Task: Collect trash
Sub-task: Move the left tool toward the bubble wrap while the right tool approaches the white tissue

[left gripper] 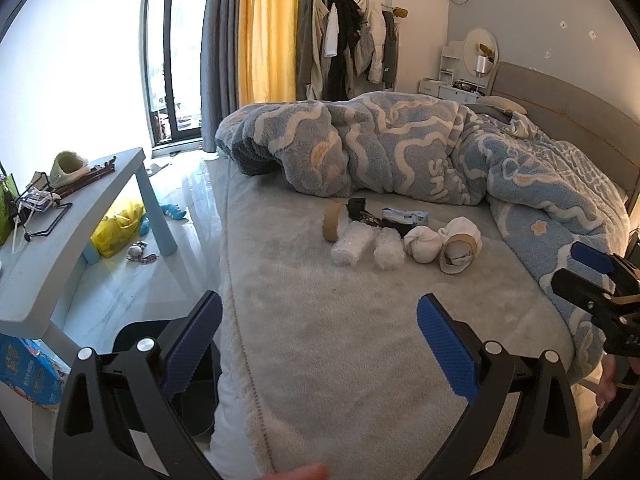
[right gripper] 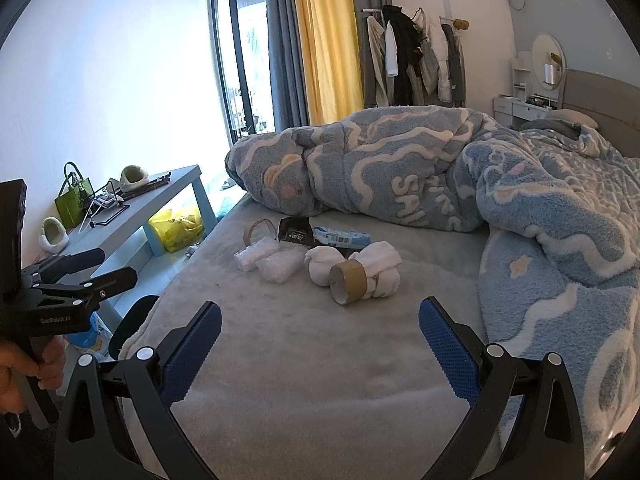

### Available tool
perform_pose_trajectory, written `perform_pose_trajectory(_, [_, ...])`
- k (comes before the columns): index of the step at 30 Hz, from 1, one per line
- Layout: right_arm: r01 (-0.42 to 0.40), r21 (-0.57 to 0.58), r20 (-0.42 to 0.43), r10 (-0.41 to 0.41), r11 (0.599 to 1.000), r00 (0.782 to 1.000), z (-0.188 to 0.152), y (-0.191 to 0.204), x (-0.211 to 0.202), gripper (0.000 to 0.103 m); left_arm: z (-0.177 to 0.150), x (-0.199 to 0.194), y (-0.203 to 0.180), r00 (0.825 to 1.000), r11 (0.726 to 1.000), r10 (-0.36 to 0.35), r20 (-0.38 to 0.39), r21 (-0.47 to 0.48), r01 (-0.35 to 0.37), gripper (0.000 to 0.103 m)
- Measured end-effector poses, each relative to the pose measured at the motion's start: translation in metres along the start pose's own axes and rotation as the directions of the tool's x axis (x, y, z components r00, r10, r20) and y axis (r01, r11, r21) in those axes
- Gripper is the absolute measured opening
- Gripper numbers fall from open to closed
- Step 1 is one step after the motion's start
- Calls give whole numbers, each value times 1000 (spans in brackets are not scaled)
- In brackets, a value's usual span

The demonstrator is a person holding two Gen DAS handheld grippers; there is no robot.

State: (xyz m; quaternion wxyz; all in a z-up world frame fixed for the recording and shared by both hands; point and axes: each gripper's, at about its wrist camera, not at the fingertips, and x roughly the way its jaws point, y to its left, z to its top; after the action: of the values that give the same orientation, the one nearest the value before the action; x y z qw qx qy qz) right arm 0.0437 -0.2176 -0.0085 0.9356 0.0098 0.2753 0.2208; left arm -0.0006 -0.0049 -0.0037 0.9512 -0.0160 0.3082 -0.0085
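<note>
Left gripper: jaws spread wide, nothing between the blue pads, lower centre of its own view, over the near edge of the bed
Right gripper: jaws spread wide and empty, lower centre of its own view, over bare sheet
Hands: a hand grips the left tool's handle at the lower left of the right wrist view
Bed: grey sheet fills the middle of both views
Trash cluster: lies on the sheet in mid-frame, well apart from both grippers
Near tape core: cardboard ring on its side, touching the white sock bundle
Far tape core: at the left end of the cluster
Bubble wrap: two clear wads, just left of the socks
Blue packet: behind the socks, beside a black item
Duvet: blue and white, heaped behind and at right
Side table: left of frame, cluttered
</note>
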Motion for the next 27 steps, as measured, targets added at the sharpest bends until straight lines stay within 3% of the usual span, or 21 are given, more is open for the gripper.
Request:
perform_pose_trajectory(3, [1, -14, -15, -1, 1000, 1000, 1, 0, 8, 81, -3, 7, -4, 1000, 1000, -13, -7, 7, 13, 99])
perform_pose_trajectory(12, [-21, -3, -60, 20, 1000, 998, 6, -11, 28, 66, 6, 19, -5, 997, 997, -72, -12, 23, 73, 96])
perform_pose_trajectory(15, [-31, -10, -66, 30, 999, 997, 10, -14, 33, 65, 9, 28, -9, 995, 994, -94, -31, 48, 95, 85])
perform_pose_trajectory(27, [-65, 10, -76, 66, 998, 995, 32, -35, 55, 65, 18, 63, -22, 975, 976, -202, -92, 64, 208, 68])
